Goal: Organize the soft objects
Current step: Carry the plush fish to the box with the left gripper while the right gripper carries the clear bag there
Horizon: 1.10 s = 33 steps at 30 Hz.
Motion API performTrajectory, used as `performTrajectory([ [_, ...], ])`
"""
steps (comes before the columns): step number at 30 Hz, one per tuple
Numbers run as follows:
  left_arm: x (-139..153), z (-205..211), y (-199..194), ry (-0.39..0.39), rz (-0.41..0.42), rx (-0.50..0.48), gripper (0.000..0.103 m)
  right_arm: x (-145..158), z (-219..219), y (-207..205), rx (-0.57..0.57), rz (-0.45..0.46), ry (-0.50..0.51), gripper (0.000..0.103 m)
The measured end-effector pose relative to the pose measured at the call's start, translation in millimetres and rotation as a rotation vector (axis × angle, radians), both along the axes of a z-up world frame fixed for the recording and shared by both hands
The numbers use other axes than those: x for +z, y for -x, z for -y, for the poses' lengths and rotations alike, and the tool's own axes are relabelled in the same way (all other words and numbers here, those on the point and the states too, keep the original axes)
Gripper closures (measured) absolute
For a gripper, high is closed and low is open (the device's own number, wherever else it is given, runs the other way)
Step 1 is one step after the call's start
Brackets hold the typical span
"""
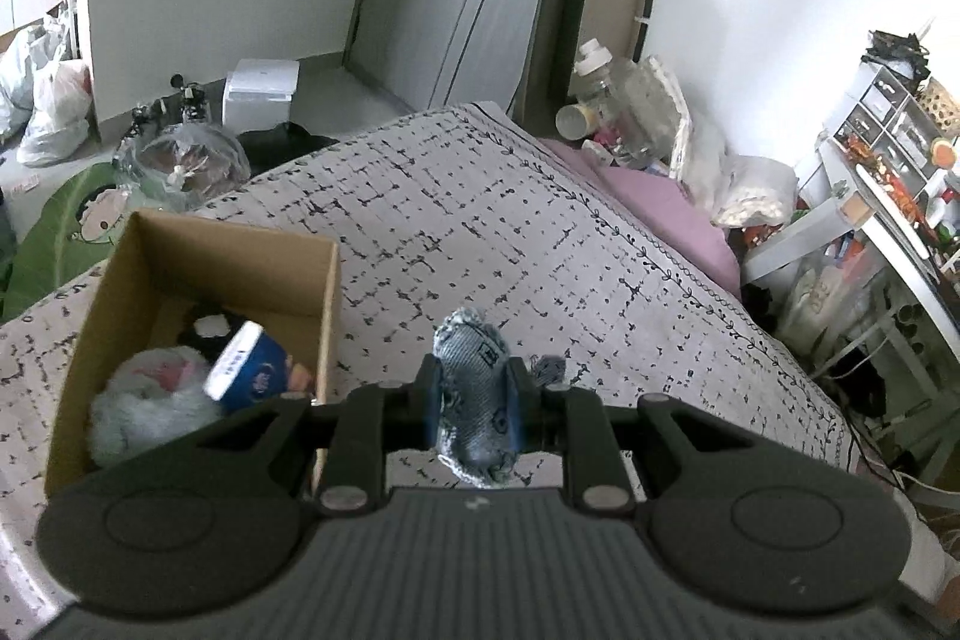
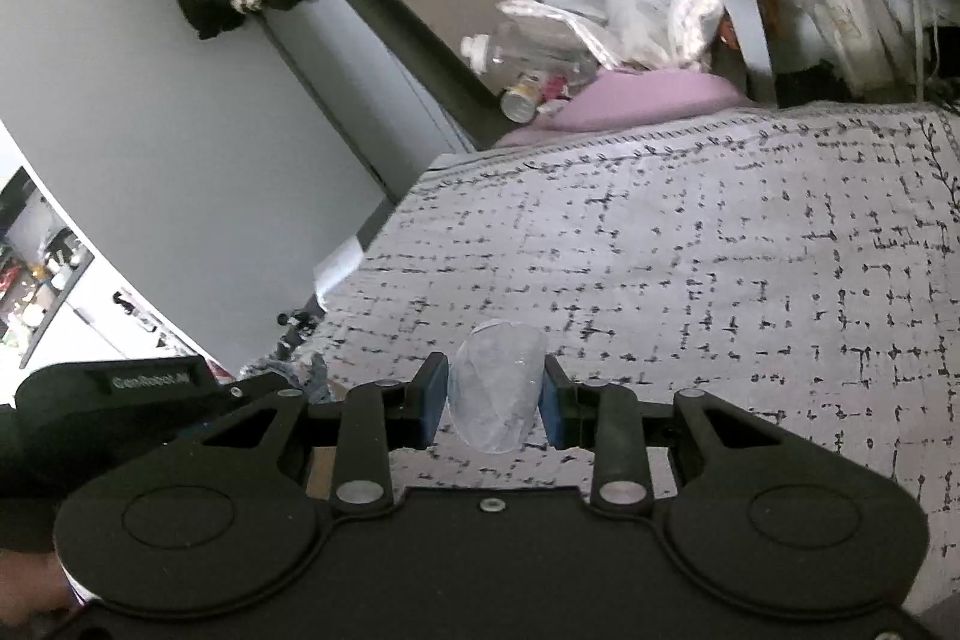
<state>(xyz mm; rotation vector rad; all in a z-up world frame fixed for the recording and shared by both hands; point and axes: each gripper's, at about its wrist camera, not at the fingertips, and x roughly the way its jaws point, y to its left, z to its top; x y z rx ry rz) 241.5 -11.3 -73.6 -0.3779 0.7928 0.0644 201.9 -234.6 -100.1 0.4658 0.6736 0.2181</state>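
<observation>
My left gripper (image 1: 472, 403) is shut on a blue denim soft toy (image 1: 474, 388), held above the patterned bedspread (image 1: 510, 220). To its left stands an open cardboard box (image 1: 300, 274) holding a fluffy grey-white plush (image 1: 144, 406), a doll with a blue and white cap (image 1: 252, 364) and a black-and-white plush (image 1: 210, 328). My right gripper (image 2: 495, 394) is shut on a pale, translucent rounded soft object (image 2: 495, 394), lifted over the bedspread (image 2: 720, 250). The left gripper's black body (image 2: 150, 382) shows at the lower left of the right wrist view.
A pink pillow (image 1: 660, 202) lies at the far edge of the bed, with a clear bottle (image 1: 600, 82), a can and plastic bags behind it. A cluttered white desk (image 1: 888, 220) stands to the right. Bags and a white box (image 1: 261, 91) sit on the floor at left.
</observation>
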Motion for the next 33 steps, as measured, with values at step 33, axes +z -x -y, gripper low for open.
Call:
performTrajectory([
  [33,7,-119,54,0.003,-0.009,0.016,0.082,31,-108,29,0.143,0.080,0.045,0.071],
])
